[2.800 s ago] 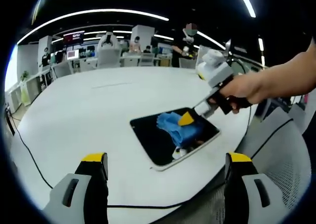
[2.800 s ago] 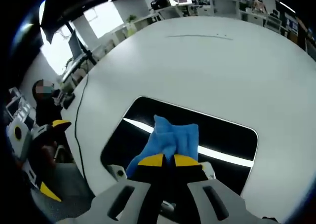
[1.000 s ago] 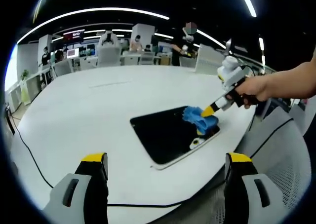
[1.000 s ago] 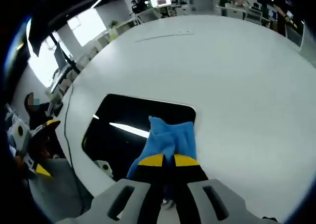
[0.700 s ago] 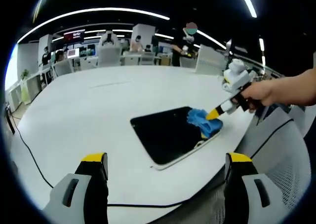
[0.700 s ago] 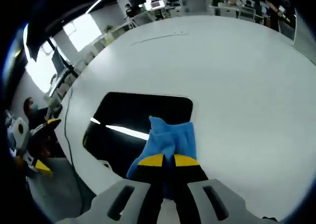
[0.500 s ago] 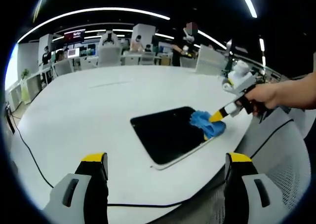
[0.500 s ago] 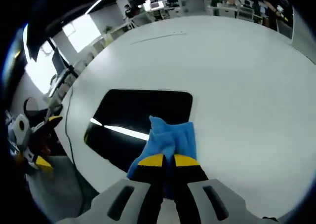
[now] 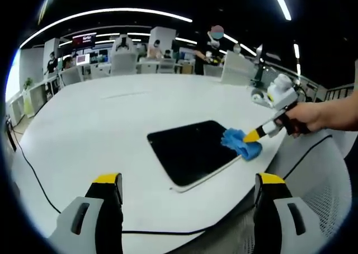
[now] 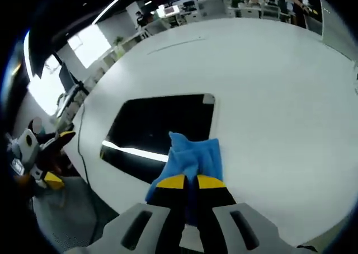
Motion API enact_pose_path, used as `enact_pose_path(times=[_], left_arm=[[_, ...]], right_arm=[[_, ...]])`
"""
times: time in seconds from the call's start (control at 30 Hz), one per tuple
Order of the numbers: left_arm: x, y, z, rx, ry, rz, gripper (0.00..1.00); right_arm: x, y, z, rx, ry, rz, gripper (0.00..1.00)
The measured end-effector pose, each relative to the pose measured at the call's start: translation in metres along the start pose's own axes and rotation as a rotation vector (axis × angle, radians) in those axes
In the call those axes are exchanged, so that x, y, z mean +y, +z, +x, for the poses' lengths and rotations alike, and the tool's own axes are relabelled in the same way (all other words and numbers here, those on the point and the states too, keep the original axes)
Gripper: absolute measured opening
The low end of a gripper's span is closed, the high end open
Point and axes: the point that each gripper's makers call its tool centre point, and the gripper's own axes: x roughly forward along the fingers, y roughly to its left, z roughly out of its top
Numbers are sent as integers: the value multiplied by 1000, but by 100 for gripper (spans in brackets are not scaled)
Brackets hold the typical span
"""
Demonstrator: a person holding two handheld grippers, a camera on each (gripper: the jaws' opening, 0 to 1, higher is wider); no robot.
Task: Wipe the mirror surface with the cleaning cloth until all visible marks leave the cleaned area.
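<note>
Right hand-held gripper (image 10: 185, 182): jaws closed tight w/ the blue cleaning cloth (image 10: 193, 156) pinched between the yellow tips; cloth fans out fwd from the jaws. In the left gripper view the same gripper (image 9: 253, 135) comes in from the right, held by a person's hand (image 9: 311, 117), angled down to the bench, cloth (image 9: 241, 143) bunched at its tip and sitting at the mirror's right-hand corner, partly on the mirror edge, partly on the bench. Left hand-held gripper (image 9: 187, 180): jaws wide apart, nothing between them, hanging above the near bench edge, well apart from the mirror. Mirror (image 9: 192, 149) lies flat on the white bench (image 9: 95, 125), a dark rounded rectangle w/ pale rim; in the left gripper view its long axis runs from near-centre out toward the far right. In the right gripper view the mirror (image 10: 159, 126) reflects a bright ceiling-light strip near its near edge; can't tell if marks are on the glass. A thin black cable (image 9: 33, 178) trails over the bench's left side. Room: open office, long ceiling light strips (image 9: 106, 13), desks and screens far back, a few people standing there.
</note>
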Motion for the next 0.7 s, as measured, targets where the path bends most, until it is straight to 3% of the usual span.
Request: enact_pose_path(times=[0.07, 0.7], left_arm=[[0, 0, 0, 1, 0, -27, 97], [0, -1, 0, 10, 3, 33, 99]], right_arm=[[1, 0, 0, 2, 2, -11, 1], [20, 1, 7, 27, -5, -23, 0]])
